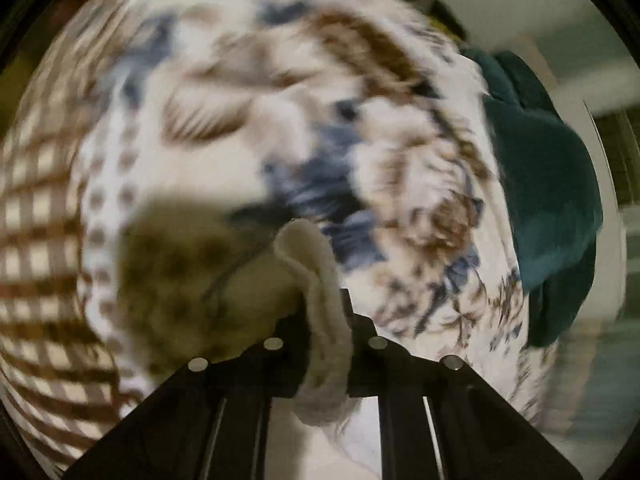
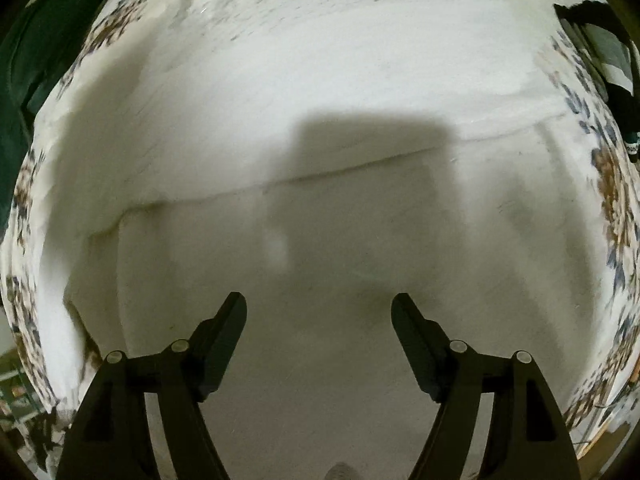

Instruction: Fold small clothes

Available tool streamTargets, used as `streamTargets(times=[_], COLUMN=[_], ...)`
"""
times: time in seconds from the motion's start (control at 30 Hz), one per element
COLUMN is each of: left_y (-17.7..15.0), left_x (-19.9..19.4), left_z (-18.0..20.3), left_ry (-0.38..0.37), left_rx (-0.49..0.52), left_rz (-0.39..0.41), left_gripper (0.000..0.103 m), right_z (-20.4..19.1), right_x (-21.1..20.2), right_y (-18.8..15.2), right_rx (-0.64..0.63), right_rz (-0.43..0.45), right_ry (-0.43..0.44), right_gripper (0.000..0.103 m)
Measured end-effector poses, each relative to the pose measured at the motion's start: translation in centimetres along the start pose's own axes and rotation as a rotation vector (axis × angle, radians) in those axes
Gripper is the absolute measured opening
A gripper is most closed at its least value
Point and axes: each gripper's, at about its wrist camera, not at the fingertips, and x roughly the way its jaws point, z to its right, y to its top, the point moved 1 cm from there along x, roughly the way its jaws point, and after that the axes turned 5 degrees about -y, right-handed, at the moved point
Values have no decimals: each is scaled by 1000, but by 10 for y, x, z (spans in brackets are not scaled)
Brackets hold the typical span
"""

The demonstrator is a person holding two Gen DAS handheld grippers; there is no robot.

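A cream hem sits pinched between the closed fingers of the left gripper; the rest of that garment is blurred and hard to make out. One white cloth lies on a floral sheet, covering most of it. The right gripper hangs wide open over the cloth, holding nothing. One teal garment lies at the sheet's edge, partly cut off

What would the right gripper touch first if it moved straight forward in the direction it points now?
Most likely the white garment spread flat ahead. The right gripper is open and empty, and nothing else lies between its fingers and the cloth. How far away the cloth is cannot be told.
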Motion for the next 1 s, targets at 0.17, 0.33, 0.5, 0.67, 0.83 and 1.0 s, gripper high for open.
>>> streamTargets(times=[0.17, 0.33, 0.5, 0.67, 0.83, 1.0], left_y=[-11, -59, -160, -286, -425, -511], left_x=[-13, -13, 4, 21, 39, 37], left_z=[67, 149, 252, 329, 375, 393], left_ry=[38, -16, -123, -222, -304, -311], left_rx=[269, 497, 729, 911, 1023, 1046], left_rz=[51, 53, -28, -155, -350, -488], left_gripper=[9, 9, 8, 9, 9, 14], right_z=[28, 51, 77, 114, 165, 224], right_x=[2, 4, 5, 1, -1, -2], right_y=[11, 23, 38, 52, 72, 85], right_rx=[33, 63, 97, 124, 169, 205], right_rz=[20, 33, 32, 40, 33, 30], right_ry=[15, 69, 137, 160, 173, 137], right_gripper=[85, 85, 85, 85, 85, 85])
